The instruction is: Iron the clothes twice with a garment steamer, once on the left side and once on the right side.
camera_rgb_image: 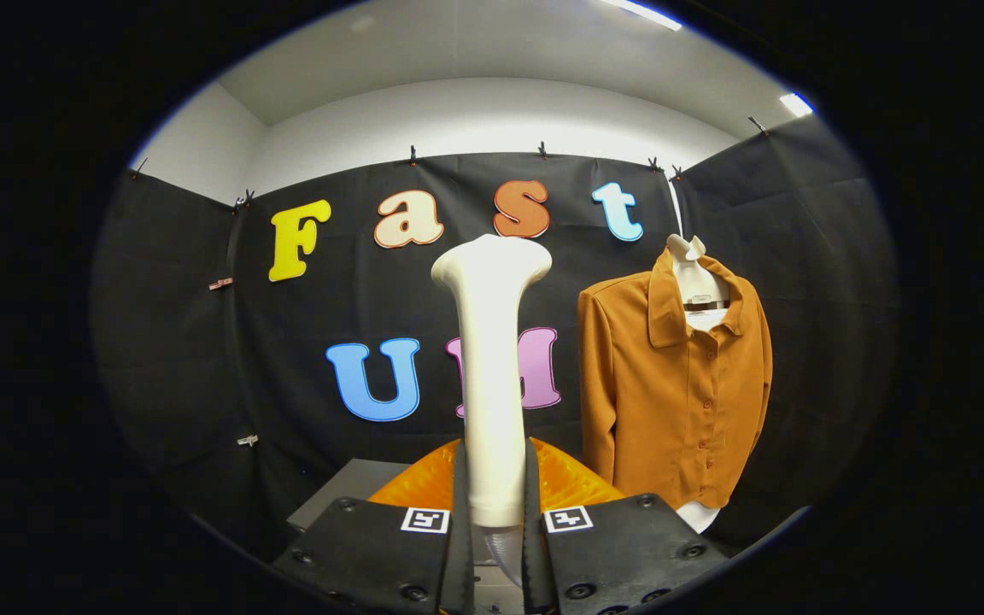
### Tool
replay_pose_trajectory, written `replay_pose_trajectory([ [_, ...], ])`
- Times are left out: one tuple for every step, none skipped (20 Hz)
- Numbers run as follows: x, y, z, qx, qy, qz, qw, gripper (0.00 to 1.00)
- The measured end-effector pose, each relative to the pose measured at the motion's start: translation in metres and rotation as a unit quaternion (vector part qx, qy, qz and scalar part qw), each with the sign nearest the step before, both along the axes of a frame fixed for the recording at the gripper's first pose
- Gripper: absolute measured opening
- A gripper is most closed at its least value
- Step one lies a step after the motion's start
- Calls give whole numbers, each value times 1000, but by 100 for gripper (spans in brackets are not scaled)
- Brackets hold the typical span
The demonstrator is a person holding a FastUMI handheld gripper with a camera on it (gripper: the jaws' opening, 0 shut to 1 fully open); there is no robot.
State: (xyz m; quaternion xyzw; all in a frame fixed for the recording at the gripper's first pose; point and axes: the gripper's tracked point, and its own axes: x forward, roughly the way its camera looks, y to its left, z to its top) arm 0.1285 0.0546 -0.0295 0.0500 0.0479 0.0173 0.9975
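Tongs (494, 504) clenched on steamer (492, 367), both fingers pressing its handle; long axis upright, head at top. Orange base behind handle. Shirt (671, 393) hangs ahead, to right of steamer, well apart; coming move likely rightward and forward.

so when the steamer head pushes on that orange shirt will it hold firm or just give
The orange shirt will probably give: it looks thin and drapey. It hangs loose on a form, so it may swing. The steamer, clamped between the gripper fingers, looks rigid.
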Motion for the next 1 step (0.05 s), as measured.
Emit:
replay_pose_trajectory([
  [1, 0, 0, 0, 0, 0, 1000, 25],
])
